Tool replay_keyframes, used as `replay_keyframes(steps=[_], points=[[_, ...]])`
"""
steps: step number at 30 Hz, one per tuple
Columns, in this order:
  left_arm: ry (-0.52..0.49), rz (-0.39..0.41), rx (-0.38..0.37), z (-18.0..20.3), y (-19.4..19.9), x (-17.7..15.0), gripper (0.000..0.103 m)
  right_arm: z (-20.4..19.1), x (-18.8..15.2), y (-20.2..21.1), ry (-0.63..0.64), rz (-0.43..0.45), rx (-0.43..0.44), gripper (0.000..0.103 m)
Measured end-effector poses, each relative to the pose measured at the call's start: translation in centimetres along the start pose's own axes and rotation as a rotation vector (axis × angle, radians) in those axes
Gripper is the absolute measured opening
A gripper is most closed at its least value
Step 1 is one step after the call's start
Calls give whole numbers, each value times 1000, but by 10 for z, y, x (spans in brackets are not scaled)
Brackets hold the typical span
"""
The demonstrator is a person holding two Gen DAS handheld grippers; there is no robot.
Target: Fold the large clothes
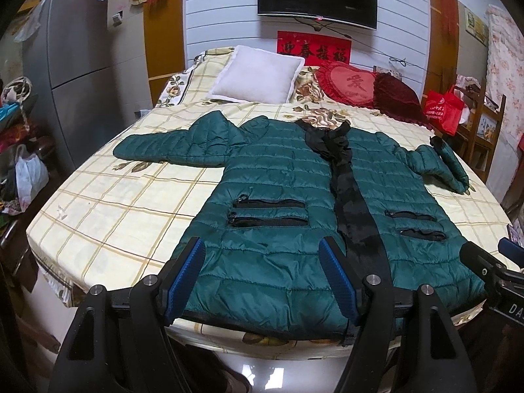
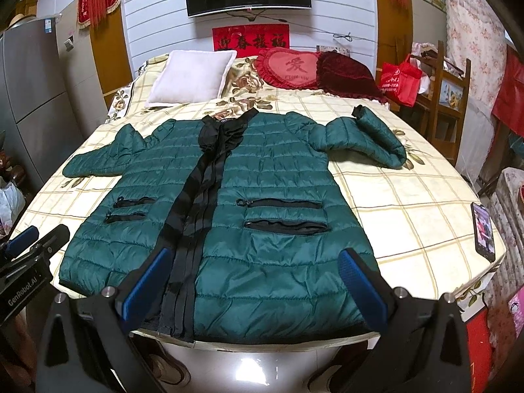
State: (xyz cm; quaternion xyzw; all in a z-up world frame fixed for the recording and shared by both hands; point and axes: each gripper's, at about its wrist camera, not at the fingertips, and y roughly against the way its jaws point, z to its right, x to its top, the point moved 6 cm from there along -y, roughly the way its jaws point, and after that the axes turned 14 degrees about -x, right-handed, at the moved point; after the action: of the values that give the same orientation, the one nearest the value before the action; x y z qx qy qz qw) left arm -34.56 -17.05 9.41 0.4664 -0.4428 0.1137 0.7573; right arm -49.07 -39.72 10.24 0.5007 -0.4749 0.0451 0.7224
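A dark green quilted jacket (image 1: 278, 177) lies front up on the bed, with a black zip placket down its middle and both sleeves spread out. It also shows in the right wrist view (image 2: 262, 177). My left gripper (image 1: 262, 245) is open and empty, held above the hem of the jacket's left half. My right gripper (image 2: 253, 255) is open and empty, above the hem of the jacket's right half. The right sleeve (image 2: 370, 134) is bent back on itself; the left sleeve (image 1: 170, 145) lies straight out.
The bed (image 1: 108, 216) has a cream checked floral sheet. A white pillow (image 1: 258, 73) and red cushions (image 1: 353, 83) lie at its head. A phone (image 2: 484, 229) lies at the bed's right edge. A grey fridge (image 1: 82, 65) stands left, and a red bag (image 1: 442, 111) and wooden shelves right.
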Motion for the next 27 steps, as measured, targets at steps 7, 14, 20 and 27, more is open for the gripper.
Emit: replay_keyframes(steps=[7,14,20,27], points=[[-1,-1,1,1,0,-1,60,-2,-1,0,1,6,0,103],[-4,-9,6,2,-3,-3,60,-4,-6,-3,36,-15,-29,103],[-4,-18,-1,-1,-5,-6,60,-1,-8,-8,68,-74,-44,103],[-1,-21,-2,0,-7,-7,60,-3,-8,-8,52,-49,-35,103]])
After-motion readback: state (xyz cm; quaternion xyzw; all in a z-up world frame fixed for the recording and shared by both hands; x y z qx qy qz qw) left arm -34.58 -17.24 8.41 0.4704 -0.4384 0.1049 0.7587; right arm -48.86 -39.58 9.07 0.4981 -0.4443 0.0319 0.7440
